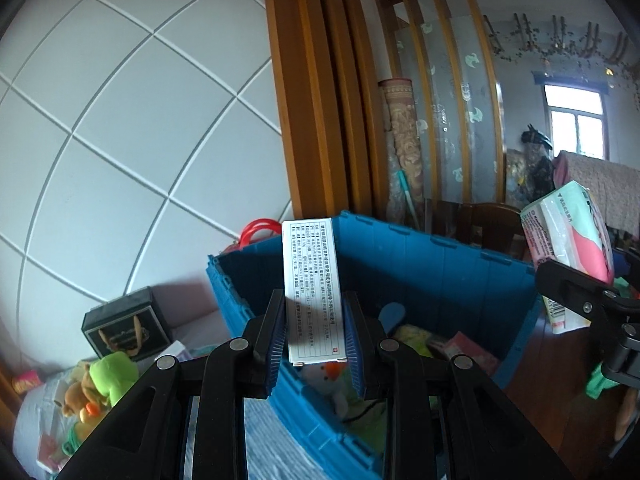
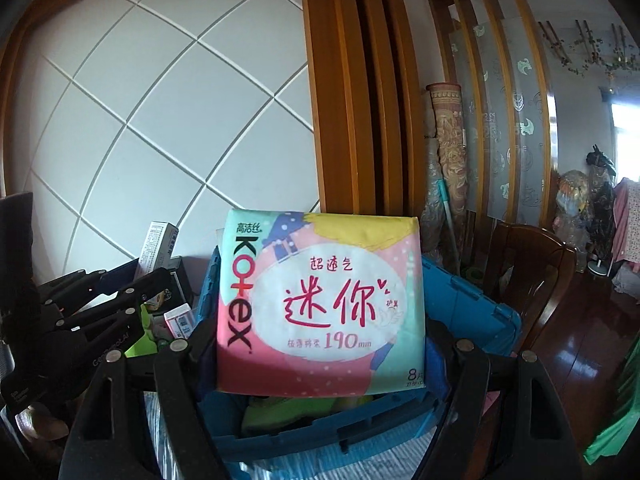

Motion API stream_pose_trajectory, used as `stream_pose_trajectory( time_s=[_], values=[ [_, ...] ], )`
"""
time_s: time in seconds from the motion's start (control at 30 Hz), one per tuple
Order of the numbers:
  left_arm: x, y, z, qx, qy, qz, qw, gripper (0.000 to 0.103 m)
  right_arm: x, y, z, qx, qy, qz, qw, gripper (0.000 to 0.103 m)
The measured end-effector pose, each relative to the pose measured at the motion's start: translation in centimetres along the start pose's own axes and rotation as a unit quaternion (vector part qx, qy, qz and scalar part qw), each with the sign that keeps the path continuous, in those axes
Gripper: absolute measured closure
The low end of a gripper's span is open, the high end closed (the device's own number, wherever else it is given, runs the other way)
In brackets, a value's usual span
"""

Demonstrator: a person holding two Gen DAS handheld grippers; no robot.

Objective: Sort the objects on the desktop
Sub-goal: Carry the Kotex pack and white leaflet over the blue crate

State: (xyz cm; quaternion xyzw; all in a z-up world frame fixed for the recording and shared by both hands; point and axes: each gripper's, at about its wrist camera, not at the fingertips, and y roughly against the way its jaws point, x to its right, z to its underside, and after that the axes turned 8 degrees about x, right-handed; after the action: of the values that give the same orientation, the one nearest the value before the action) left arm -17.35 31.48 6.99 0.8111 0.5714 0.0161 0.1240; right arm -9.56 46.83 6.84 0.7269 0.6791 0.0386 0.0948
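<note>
Blue bin [image 2: 472,304] (mostly hidden) behind pad pack [image 2: 320,304]

The soft pink pack [image 2: 320,304] held in the right tool [image 2: 320,360] says "Kotex" down its left side. In the middle are big red Chinese words, with "190mm" under them and "8" in the bottom corner. The white box [image 1: 314,292] in the left tool [image 1: 316,344] has tiny Chinese print, too small to read.

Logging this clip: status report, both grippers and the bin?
Left gripper shut on white medicine box, above blue bin. Right gripper shut on Kotex pack, also over bin. Bin already holds toys; drop path looks open.
</note>
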Motion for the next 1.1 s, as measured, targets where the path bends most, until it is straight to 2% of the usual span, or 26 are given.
stream_pose_trajectory(
  time_s=[0.2,0.53,1.07,1.1],
  values=[
    [1.9,-4.0,-1.5,-0.008,-0.004,-0.028,0.9996,0.076,3.9,-4.0,-0.6,-0.018,0.004,-0.01,1.0,0.025],
    [2.5,-10.1,-3.0,-0.041,-0.017,-0.072,0.9964,0.076,6.4,-11.1,-0.7,-0.051,0.012,-0.021,0.998,0.025],
    [4.4,-13.6,-2.3,-0.075,-0.039,-0.084,0.9928,0.075,9.4,-16.7,0.9,-0.104,-0.008,-0.011,0.994,0.025],
    [4.5,-13.7,-2.3,-0.078,-0.038,-0.085,0.9926,0.068,9.4,-17.1,1.0,-0.109,-0.008,-0.012,0.994,0.025]
  ],
)
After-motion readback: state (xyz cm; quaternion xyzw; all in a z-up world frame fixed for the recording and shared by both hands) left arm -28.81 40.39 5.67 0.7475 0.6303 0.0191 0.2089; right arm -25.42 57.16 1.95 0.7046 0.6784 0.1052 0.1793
